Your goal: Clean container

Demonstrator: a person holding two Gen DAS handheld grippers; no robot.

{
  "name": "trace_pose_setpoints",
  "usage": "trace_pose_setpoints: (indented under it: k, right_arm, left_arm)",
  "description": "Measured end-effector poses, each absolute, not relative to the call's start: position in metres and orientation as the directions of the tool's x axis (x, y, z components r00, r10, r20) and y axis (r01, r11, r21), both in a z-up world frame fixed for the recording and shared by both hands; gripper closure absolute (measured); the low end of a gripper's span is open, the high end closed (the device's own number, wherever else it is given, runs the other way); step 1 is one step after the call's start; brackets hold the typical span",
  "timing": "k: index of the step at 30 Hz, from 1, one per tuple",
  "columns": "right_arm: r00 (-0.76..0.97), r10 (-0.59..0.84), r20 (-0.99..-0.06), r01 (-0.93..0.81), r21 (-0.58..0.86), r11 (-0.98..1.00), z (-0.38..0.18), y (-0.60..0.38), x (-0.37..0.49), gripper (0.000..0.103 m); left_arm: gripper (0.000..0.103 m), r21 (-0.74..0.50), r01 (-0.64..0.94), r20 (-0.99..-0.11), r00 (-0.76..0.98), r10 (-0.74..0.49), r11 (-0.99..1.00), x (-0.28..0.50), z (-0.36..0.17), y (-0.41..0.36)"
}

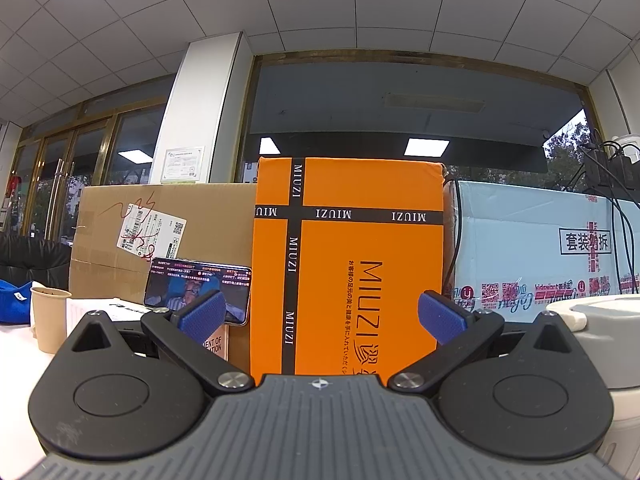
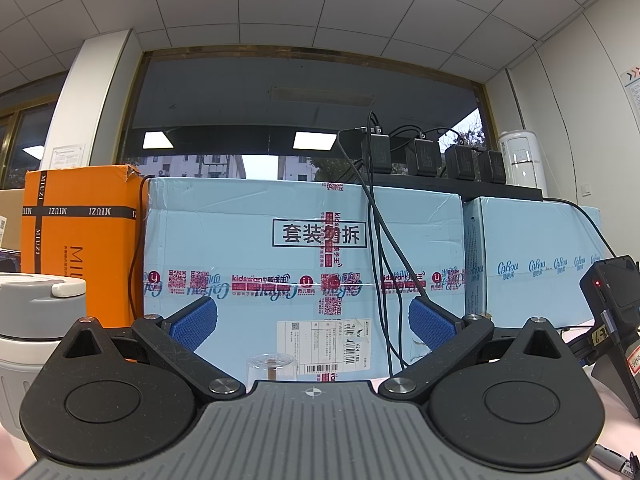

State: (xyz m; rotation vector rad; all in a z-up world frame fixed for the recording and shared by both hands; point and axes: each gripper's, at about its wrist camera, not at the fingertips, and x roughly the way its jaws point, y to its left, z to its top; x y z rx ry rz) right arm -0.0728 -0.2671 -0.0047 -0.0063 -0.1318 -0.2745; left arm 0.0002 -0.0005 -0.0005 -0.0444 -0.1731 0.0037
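Observation:
A grey and white lidded container (image 1: 600, 332) stands at the right edge of the left wrist view and at the left edge of the right wrist view (image 2: 36, 320). My left gripper (image 1: 320, 314) is open and empty, level with the table, left of the container and pointing at an orange box (image 1: 352, 264). My right gripper (image 2: 312, 320) is open and empty, to the right of the container. A small clear plastic cup (image 2: 273, 366) with a brown stick in it stands just ahead of it, between the fingers.
Boxes line the back: brown cardboard (image 1: 160, 236), the orange box (image 2: 80, 232), light blue cartons (image 2: 304, 264). A phone (image 1: 198, 292) leans there, a paper cup (image 1: 48, 318) and blue cloth (image 1: 12, 300) at left. Chargers with cables (image 2: 380, 200) and a black device (image 2: 616, 320) at right.

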Motion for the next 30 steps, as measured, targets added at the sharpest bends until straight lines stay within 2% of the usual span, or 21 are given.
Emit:
trace_pose_setpoints:
  k: [30]
  right_arm:
    - [0.954,-0.271,0.132,0.271,0.013,0.962,-0.0046,-0.2675,-0.0748,0.0]
  left_arm:
    - [0.0,-0.042,-0.002,0.174,0.985,0.009,0.999,-0.0016,-0.0004,-0.0007]
